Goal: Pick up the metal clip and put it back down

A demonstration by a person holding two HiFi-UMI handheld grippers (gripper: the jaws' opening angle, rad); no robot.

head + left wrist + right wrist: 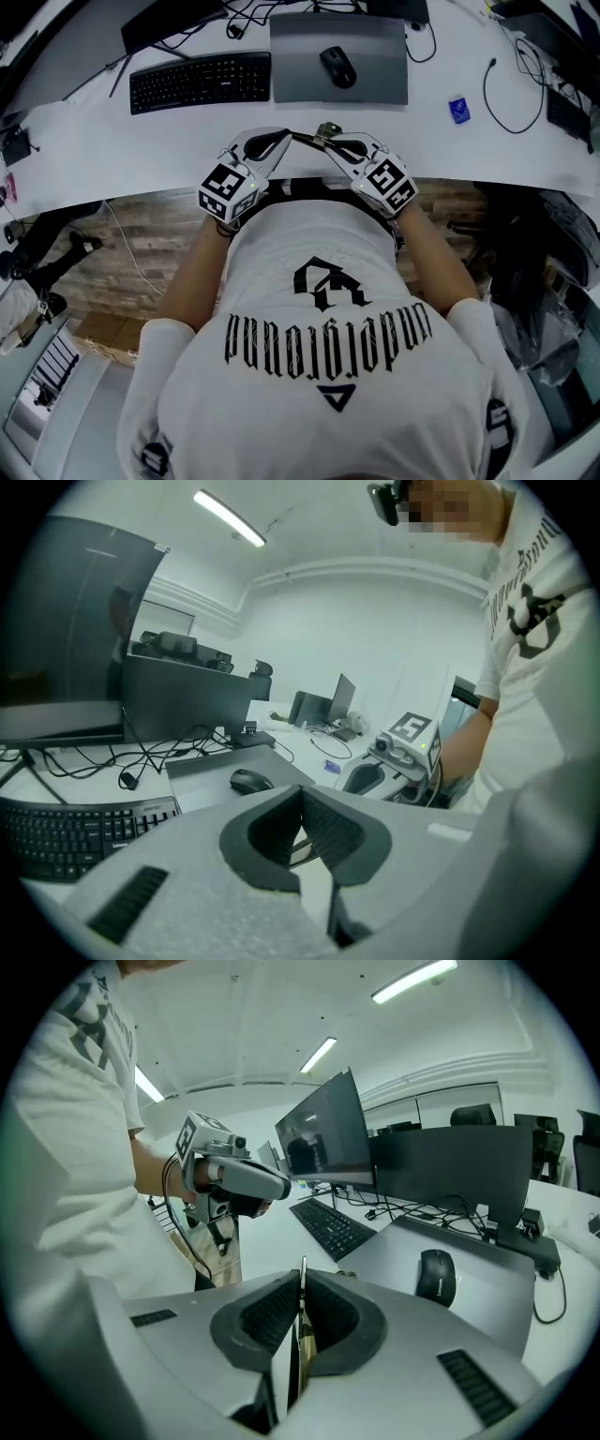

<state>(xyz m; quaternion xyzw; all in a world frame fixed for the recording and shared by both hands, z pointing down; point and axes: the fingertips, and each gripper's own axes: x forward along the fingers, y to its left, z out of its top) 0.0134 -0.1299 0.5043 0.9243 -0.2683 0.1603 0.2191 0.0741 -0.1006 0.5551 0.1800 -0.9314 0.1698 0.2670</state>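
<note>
Your left gripper point(286, 137) and right gripper point(331, 142) meet tip to tip at the near edge of the white worktop point(450, 150), close to your chest. Bare surface lies ahead, short of the black keyboard point(199, 82), grey mat point(375, 70) and black mouse point(337, 66). The thin metal clip point(326, 129) spans the grippers. The right jaws are clamped on one end and the left jaws are pinched together on its slim arm.

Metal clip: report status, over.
Left gripper shut on one end of the metal clip. Right gripper shut on the other end. Clip at desk's near edge. Nothing in the way; keyboard and mouse beyond.
</note>
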